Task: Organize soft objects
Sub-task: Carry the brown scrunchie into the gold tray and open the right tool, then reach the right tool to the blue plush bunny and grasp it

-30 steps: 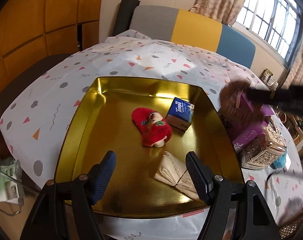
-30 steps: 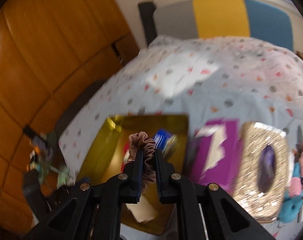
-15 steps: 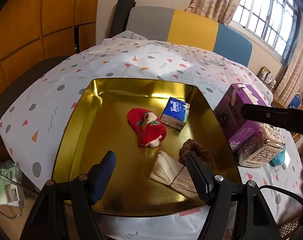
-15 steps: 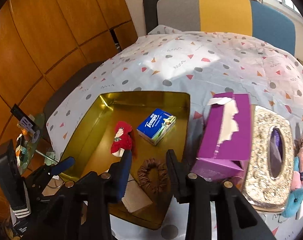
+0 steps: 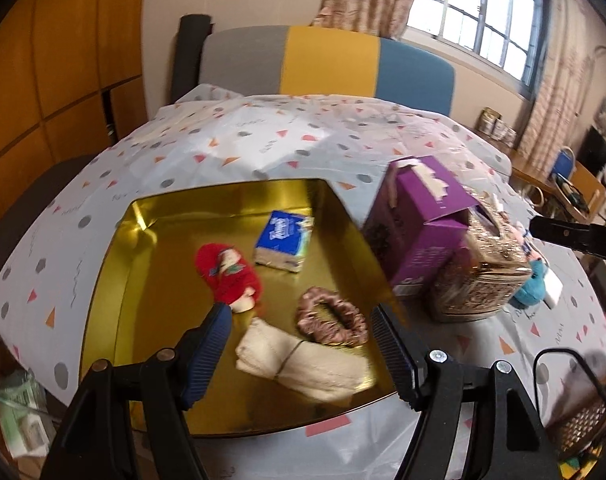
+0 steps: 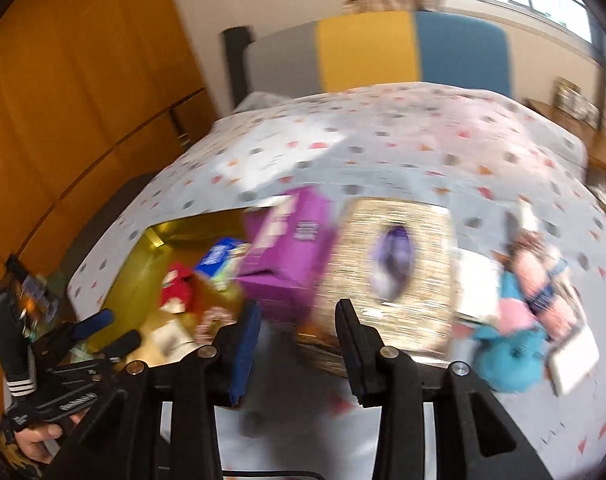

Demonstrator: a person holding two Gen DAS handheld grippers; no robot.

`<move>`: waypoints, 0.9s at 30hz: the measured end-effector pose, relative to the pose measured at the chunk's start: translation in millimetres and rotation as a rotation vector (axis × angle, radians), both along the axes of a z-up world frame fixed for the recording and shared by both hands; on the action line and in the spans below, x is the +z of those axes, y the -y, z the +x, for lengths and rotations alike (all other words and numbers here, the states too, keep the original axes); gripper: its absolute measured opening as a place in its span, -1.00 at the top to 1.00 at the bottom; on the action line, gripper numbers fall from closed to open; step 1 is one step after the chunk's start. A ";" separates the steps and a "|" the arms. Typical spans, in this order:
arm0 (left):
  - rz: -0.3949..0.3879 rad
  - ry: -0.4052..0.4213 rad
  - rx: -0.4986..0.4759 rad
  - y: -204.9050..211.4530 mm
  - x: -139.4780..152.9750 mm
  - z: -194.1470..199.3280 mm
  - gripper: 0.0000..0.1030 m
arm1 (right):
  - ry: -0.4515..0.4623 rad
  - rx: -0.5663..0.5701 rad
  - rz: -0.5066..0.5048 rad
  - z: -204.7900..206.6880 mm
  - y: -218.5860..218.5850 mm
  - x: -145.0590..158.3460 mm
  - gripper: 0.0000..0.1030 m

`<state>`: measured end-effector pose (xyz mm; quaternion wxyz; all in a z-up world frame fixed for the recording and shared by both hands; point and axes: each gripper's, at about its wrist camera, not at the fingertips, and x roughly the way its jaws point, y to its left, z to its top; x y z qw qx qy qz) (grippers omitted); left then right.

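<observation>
We see the gold tray (image 5: pixel 103 280) near the table's front edge, its right rim close beside the purple box (image 5: pixel 419 216); bare cloth (image 5: pixel 303 140) lies beyond. Our left gripper (image 5: pixel 301 344) is spread wide, holding nothing, above the tray's near end. Our right gripper (image 6: pixel 297 344) is also spread and empty, over the glitter box (image 6: pixel 395 280). The pink scrunchie (image 5: pixel 331 316) lies flat in the tray, touching the beige cloth roll (image 5: pixel 303 360).
</observation>
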<state>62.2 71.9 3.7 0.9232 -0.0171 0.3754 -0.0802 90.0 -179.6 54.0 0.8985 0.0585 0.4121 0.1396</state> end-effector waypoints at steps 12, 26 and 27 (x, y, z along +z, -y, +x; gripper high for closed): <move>0.024 -0.010 -0.132 53.7 4.8 2.2 -0.42 | -0.175 -0.476 0.171 -15.7 183.0 -42.4 -0.30; 0.035 -0.045 -0.201 77.5 -4.5 -3.1 -0.43 | -0.356 -0.542 0.197 25.3 202.0 -104.8 -0.61; 0.034 -0.046 -0.204 78.3 -4.6 -3.6 -0.43 | -0.364 -0.530 0.181 30.0 200.8 -107.8 -0.61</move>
